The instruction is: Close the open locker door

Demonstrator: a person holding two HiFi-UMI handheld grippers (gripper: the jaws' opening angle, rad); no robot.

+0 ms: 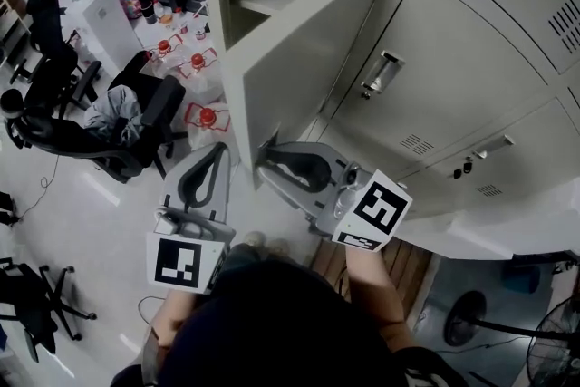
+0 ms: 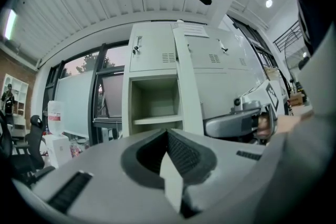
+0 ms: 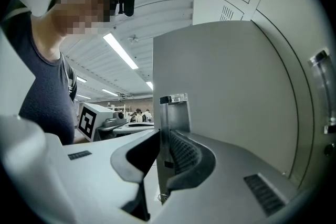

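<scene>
Closing step: door [image 1: 308,59] held open.
Right gripper [image 1: 265,157] pinches handle [image 3: 176,112]; left gripper [image 1: 219,149] closed, empty. Next, probably swing door shut.

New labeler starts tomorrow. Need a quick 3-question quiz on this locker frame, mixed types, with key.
1. True or false: the left gripper is clamped on the locker door.
2. Multiple choice: what stands between the jaws of the right gripper? A) a shelf board B) the door handle C) nothing
3. Fill in: the neighbouring lockers to the right of the open one have their doors ____.

Key:
1. False. Its jaws are together on nothing, and it is clear of the door.
2. B.
3. shut.
</scene>
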